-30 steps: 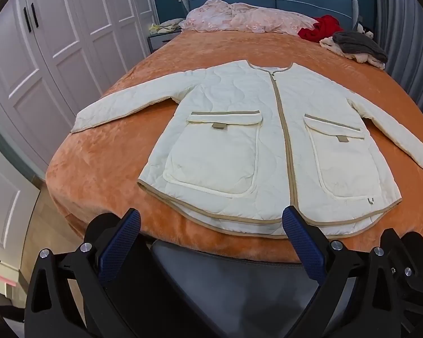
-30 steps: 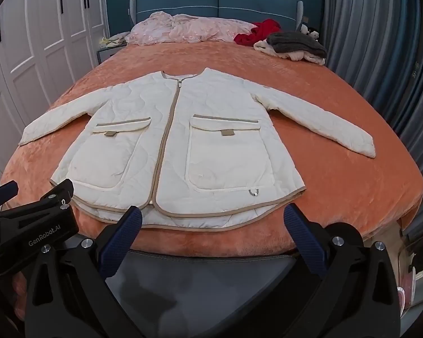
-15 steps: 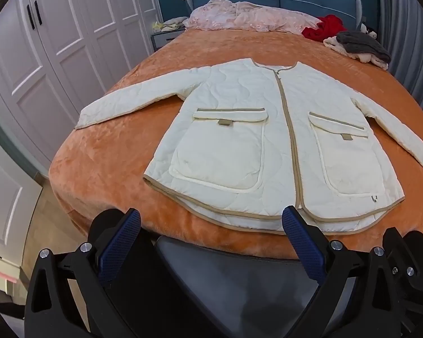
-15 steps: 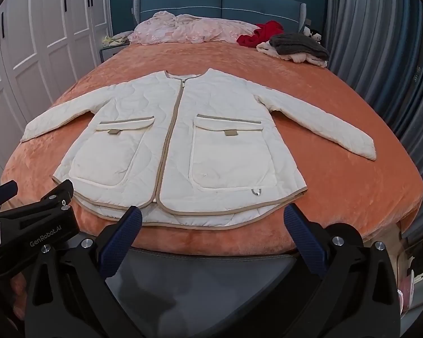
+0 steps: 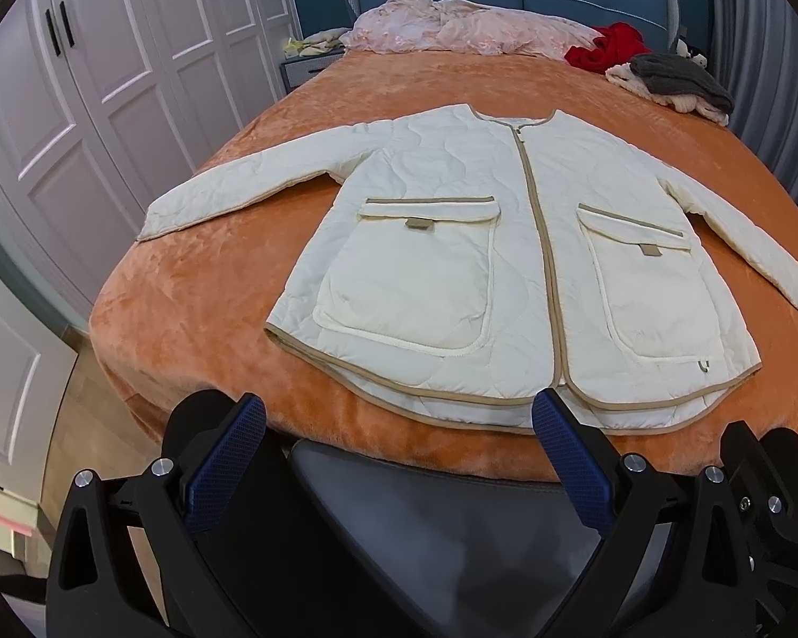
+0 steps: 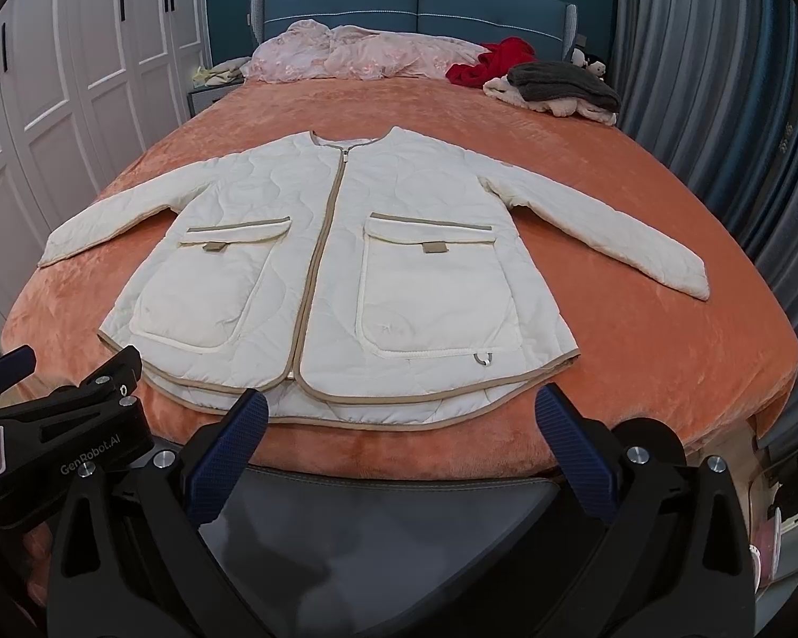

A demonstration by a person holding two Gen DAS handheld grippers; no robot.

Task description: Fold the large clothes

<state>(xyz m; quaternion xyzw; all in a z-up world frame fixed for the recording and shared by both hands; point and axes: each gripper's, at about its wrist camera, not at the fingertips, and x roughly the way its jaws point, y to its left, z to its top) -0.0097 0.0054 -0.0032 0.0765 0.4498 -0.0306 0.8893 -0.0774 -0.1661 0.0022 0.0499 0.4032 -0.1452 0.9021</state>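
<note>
Right now your left claw (image 5: 399,457) is spread wide with nothing between its blue, ribbed pads (image 5: 226,460), and it hangs short of the foot of the bed (image 5: 186,287), touching nothing. Your right claw (image 6: 401,449) is spread just as wide and is just as empty; from its camera you can see the left one's black body low on the left side.

Both claws face the jacket (image 5: 505,266), which lies flat and face up on the bed, zipped shut, collar toward the headboard (image 6: 415,0) and hem toward you. It is cream, quilted in wavy stitch lines, with tan binding along the hem, the zip and the round neckline. Two large patch pockets with rounded lower corners and flaps sit on either side of the zip. Both sleeves stretch out sideways and slightly down. The back hem shows as a longer layer under the front one.

Under it, the orange bedspread (image 6: 638,329) looks plush and velvety. Near the headboard lie a crumpled pink quilt (image 6: 356,56), a red garment (image 6: 492,66) and a grey and cream pile of clothes (image 6: 558,87).
</note>
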